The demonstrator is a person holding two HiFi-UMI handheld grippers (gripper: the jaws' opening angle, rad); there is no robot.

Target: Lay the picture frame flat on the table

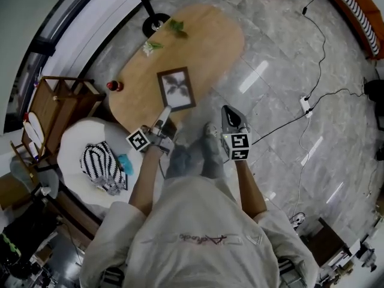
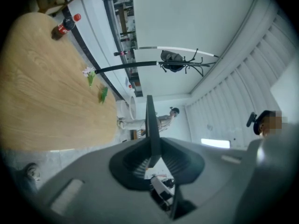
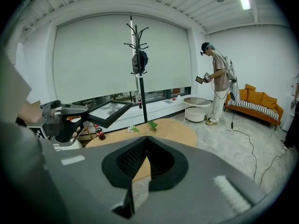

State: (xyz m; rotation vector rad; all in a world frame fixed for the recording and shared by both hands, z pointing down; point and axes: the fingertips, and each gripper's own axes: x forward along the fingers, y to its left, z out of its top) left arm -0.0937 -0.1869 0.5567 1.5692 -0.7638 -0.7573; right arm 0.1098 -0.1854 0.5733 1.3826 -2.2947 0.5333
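Note:
The dark picture frame (image 1: pixel 176 89) with a pale leaf print hangs over the near end of the oval wooden table (image 1: pixel 210 47). My left gripper (image 1: pixel 164 114) is shut on its near edge. In the right gripper view the frame (image 3: pixel 108 112) is held up in the air, tilted close to level, above the table (image 3: pixel 173 130). The left gripper view shows it edge-on as a thin dark blade (image 2: pixel 150 120) pinched between the jaws of the left gripper (image 2: pixel 152 146). My right gripper (image 1: pixel 228 111) is off the table's near right edge, shut and empty (image 3: pixel 147 143).
A cola bottle (image 1: pixel 114 86) stands at the table's left rim; a white flower (image 1: pixel 150 47) and green leaves (image 1: pixel 177 27) lie at the far end. A coat stand base (image 1: pixel 155 24), a white seat with striped cushion (image 1: pixel 101 164) and floor cables (image 1: pixel 306 104) surround it. A person (image 3: pixel 217 83) stands far right.

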